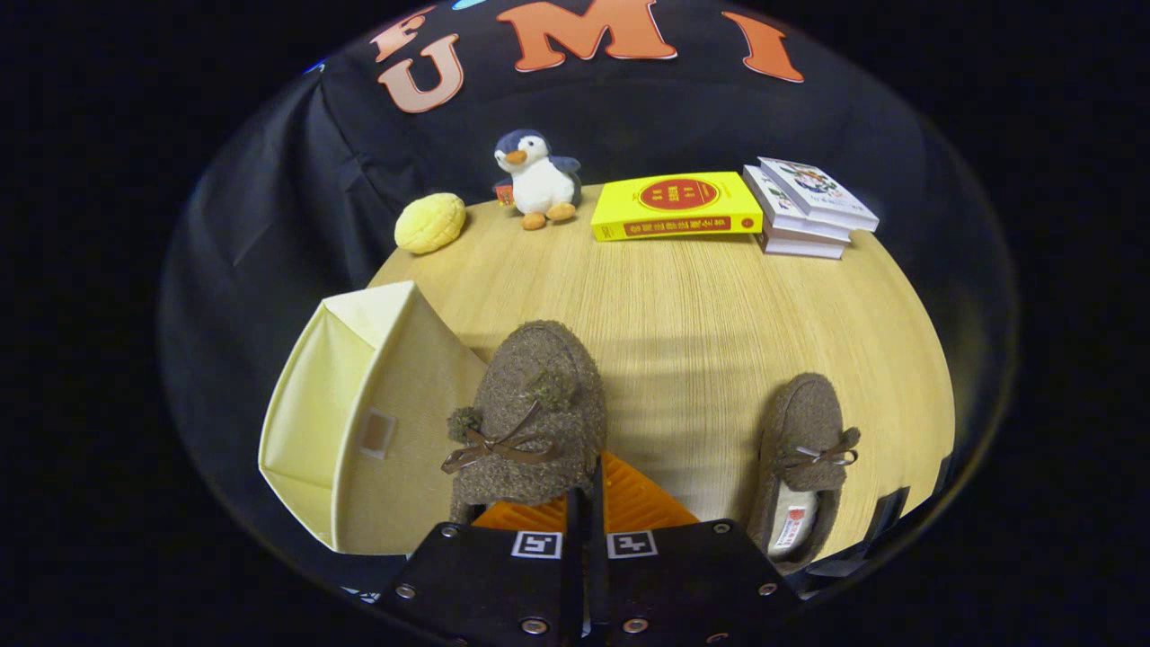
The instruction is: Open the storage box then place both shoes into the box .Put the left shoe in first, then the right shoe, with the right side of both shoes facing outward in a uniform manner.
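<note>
My gripper (588, 492) is shut on the back rim of a fuzzy brown slipper-style shoe (530, 413) with a brown bow, its toe pointing away from me. The shoe hangs just ahead of the fingers, right beside the pale yellow fabric storage box (359, 422). The box stands to the left of the fingers, and its light inside wall (305, 413) shows through its open side. The second brown shoe (804, 458) lies on the wooden table (701, 305) to the right of the fingers, toe away from me, its white lining showing.
Along the table's far edge sit a yellow bun-shaped toy (431, 223), a plush penguin (537, 180), a yellow book (676, 205) and a stack of white books (809, 208). Black cloth walls off the booth behind them.
</note>
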A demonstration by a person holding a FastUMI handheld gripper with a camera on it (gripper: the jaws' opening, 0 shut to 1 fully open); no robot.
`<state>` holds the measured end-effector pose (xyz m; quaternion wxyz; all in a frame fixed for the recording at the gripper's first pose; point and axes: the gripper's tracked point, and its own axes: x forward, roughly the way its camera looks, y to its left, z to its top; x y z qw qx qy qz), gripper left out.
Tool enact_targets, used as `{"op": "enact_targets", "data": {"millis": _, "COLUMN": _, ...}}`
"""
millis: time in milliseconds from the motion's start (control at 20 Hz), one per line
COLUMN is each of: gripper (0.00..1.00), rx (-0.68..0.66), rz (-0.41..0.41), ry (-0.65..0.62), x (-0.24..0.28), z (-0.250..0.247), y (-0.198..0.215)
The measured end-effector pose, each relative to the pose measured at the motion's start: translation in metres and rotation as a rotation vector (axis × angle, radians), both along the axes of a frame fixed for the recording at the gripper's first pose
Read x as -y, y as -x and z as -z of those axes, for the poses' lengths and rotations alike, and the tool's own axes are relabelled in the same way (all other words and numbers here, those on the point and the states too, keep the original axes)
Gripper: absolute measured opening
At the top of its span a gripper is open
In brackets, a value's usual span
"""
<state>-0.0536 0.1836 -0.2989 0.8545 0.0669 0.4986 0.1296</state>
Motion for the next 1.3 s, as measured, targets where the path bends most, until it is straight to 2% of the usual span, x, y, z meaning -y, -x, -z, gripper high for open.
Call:
{"op": "enact_targets", "data": {"millis": 150, "gripper": 0.04, "rx": -0.051, "rz": 0.009, "ry": -0.004, "x": -0.011, "z": -0.031, "y": 0.008}}
{"op": "enact_targets", "data": {"millis": 350, "gripper": 0.04, "rx": -0.045, "rz": 0.024, "ry": -0.060, "x": -0.037, "z": -0.072, "y": 0.008}}
{"op": "enact_targets", "data": {"millis": 650, "gripper": 0.04, "rx": -0.014, "rz": -0.022, "ry": -0.090, "x": -0.098, "z": -0.101, "y": 0.006}}
{"op": "enact_targets", "data": {"millis": 850, "gripper": 0.04, "rx": -0.034, "rz": -0.071, "ry": -0.084, "x": -0.147, "z": -0.093, "y": 0.007}}
{"op": "enact_targets", "data": {"millis": 1300, "gripper": 0.04, "rx": -0.130, "rz": -0.069, "ry": 0.008, "x": -0.215, "z": -0.026, "y": 0.008}}
